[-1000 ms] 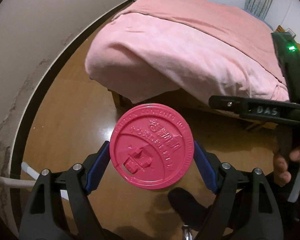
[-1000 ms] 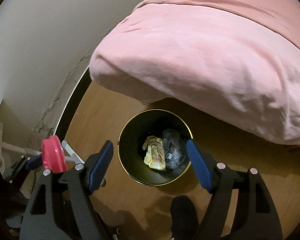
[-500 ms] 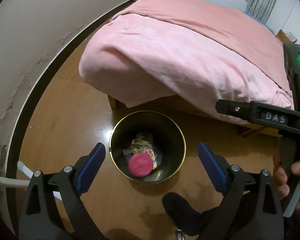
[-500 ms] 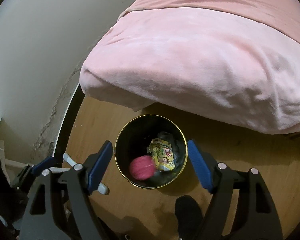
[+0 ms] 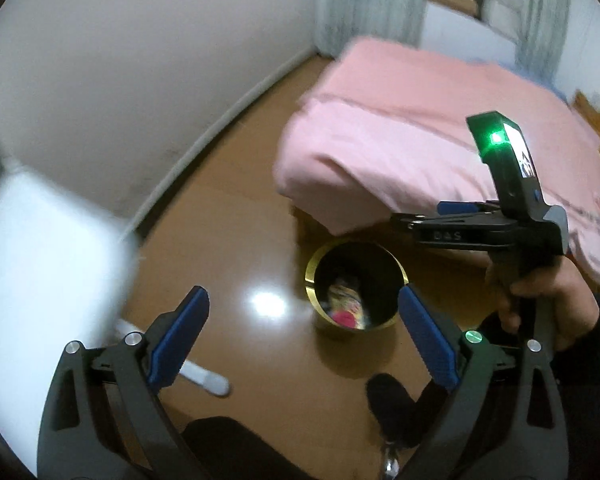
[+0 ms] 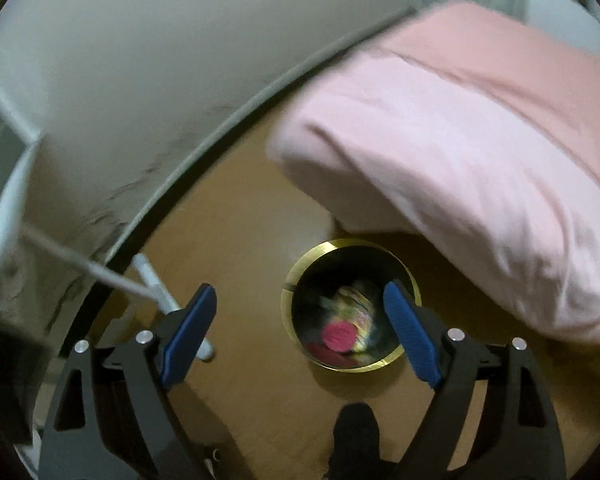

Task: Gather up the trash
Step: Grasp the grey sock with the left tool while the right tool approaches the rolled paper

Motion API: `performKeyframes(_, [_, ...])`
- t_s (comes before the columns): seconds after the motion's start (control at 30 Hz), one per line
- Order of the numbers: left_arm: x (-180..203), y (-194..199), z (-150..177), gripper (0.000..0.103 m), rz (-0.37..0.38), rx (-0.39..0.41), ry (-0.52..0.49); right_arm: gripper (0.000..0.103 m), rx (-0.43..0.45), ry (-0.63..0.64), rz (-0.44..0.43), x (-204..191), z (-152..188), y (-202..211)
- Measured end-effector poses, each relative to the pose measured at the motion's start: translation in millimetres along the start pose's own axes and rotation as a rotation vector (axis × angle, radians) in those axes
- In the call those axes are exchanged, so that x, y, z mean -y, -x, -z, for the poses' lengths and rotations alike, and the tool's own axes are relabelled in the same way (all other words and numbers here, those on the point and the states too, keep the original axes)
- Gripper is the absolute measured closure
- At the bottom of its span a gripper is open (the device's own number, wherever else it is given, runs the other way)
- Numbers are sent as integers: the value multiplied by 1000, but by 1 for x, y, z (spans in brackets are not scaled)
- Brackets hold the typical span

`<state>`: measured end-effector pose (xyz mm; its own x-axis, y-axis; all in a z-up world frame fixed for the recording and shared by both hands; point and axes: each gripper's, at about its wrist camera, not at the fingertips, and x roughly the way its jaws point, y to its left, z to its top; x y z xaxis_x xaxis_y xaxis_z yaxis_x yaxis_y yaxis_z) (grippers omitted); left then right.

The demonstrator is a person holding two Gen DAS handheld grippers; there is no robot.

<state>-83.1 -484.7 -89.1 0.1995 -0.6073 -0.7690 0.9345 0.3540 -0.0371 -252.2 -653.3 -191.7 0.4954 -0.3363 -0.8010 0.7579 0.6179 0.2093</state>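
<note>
wooden floor (image 6: 236, 208) runs from the white wall to the pink bed (image 6: 480, 184). left gripper (image 5: 302, 326) and right gripper (image 6: 300, 330) have just been opening, jaws apart and empty. the pink lid (image 6: 338, 336) lies in the black bin (image 6: 405, 354) among wrappers; no other trash shows.

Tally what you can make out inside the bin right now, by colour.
Pink-red lid: 1
Yellow wrapper: 1
Total: 2 clear items in the black bin; anything else in there is too blurred to count.
</note>
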Motion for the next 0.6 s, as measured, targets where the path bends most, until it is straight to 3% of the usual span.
performKeyframes(0.13, [-74, 72, 31, 10, -148, 72, 119, 20, 82, 166, -88, -95, -6, 48])
performKeyframes(0.27, [-161, 139, 85, 10, -326, 97, 308, 20, 109, 365, -225, -207, 5, 79])
performKeyframes(0.47, [-262, 217, 176, 10, -566, 88, 554, 20, 29, 651, -421, -369, 43, 80])
performKeyframes(0.6, [-305, 244, 222, 10, -637, 67, 663, 20, -23, 787, -508, -445, 72, 77])
